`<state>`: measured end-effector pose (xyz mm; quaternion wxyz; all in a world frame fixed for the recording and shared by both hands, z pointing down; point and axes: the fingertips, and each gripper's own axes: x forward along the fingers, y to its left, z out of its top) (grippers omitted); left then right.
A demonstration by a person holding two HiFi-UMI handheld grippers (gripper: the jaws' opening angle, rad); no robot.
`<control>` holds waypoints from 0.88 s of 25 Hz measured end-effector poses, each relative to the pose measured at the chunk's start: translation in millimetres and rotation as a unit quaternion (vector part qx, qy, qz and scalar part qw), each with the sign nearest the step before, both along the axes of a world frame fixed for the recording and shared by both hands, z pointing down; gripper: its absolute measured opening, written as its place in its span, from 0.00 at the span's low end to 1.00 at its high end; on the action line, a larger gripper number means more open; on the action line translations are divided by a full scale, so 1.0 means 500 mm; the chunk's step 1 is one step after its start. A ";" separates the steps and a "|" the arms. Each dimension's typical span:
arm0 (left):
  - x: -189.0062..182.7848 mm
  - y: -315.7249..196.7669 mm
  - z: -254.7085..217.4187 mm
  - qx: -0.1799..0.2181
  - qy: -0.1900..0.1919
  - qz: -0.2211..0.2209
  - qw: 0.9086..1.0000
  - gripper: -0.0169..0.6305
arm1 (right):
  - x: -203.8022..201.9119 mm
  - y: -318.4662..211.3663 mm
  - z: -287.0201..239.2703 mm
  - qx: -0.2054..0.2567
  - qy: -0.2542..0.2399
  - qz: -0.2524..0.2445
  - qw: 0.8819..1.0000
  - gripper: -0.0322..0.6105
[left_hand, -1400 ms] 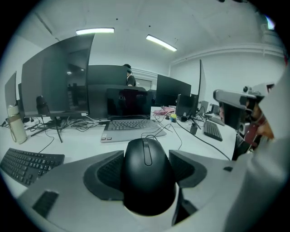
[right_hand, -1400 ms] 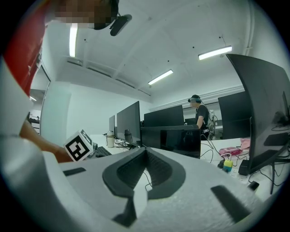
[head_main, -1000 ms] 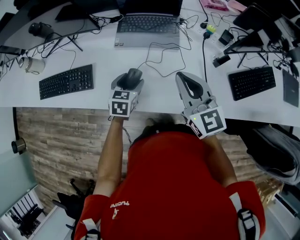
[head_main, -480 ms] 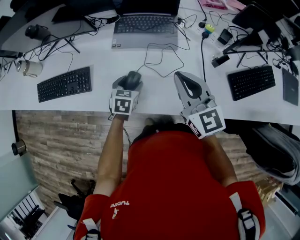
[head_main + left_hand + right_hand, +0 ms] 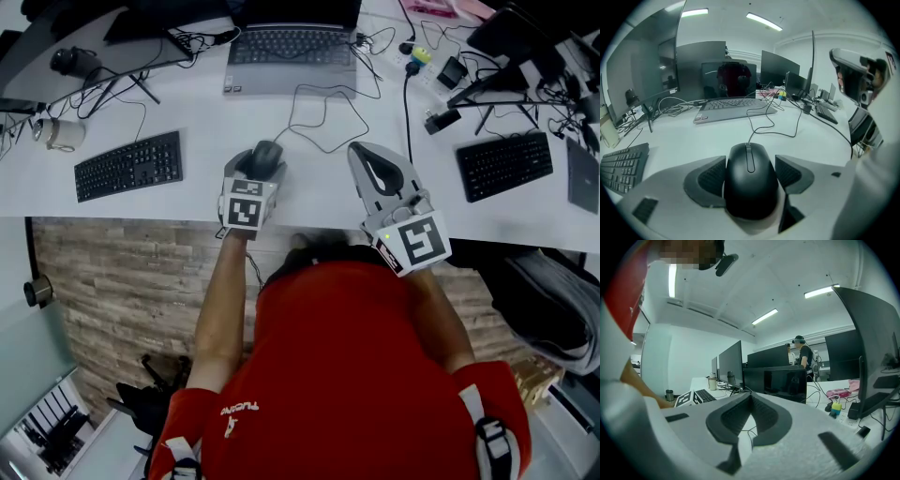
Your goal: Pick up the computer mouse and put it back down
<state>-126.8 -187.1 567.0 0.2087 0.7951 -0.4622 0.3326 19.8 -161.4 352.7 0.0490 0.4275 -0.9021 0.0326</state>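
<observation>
The black wired computer mouse [image 5: 266, 153] lies near the front edge of the white desk [image 5: 187, 202]. My left gripper [image 5: 262, 161] is shut on it, one dark pad pressed against each flank. In the left gripper view the mouse [image 5: 750, 187] fills the gap between the pads [image 5: 708, 180], and its cable [image 5: 771, 126] runs off toward the laptop. My right gripper [image 5: 360, 150] hovers to the mouse's right, shut with nothing held. Seen in the right gripper view, that gripper [image 5: 751, 396] is tilted upward with its pad tips meeting.
A grey laptop [image 5: 291, 56] sits at the back centre. A black keyboard [image 5: 131, 166] lies left of the mouse, a second keyboard [image 5: 503, 164] far right. A mug [image 5: 61, 134] stands at the left. Cables and chargers [image 5: 441, 84] clutter the back right.
The head camera shifted slightly. Both grippers and the mouse keep the same places on the desk.
</observation>
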 end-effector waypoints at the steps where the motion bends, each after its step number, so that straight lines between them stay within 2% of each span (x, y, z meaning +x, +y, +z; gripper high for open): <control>1: 0.001 0.000 -0.002 0.002 0.002 0.001 1.000 0.50 | -0.001 0.000 0.000 0.000 0.000 -0.001 1.000 0.06; 7: -0.004 0.002 -0.048 0.028 0.005 -0.003 1.000 0.50 | -0.008 0.006 -0.002 0.002 -0.003 -0.011 1.000 0.06; 12: -0.004 -0.002 -0.150 0.088 0.017 -0.013 0.996 0.50 | -0.014 0.009 -0.009 0.007 -0.006 -0.019 1.000 0.05; 18: 0.013 0.016 -0.302 0.169 0.066 -0.019 0.983 0.49 | -0.024 0.016 -0.023 0.016 -0.011 -0.033 0.999 0.06; 22: 0.018 0.038 -0.394 0.226 0.088 -0.029 0.970 0.38 | -0.031 0.021 -0.040 0.024 -0.018 -0.040 0.999 0.06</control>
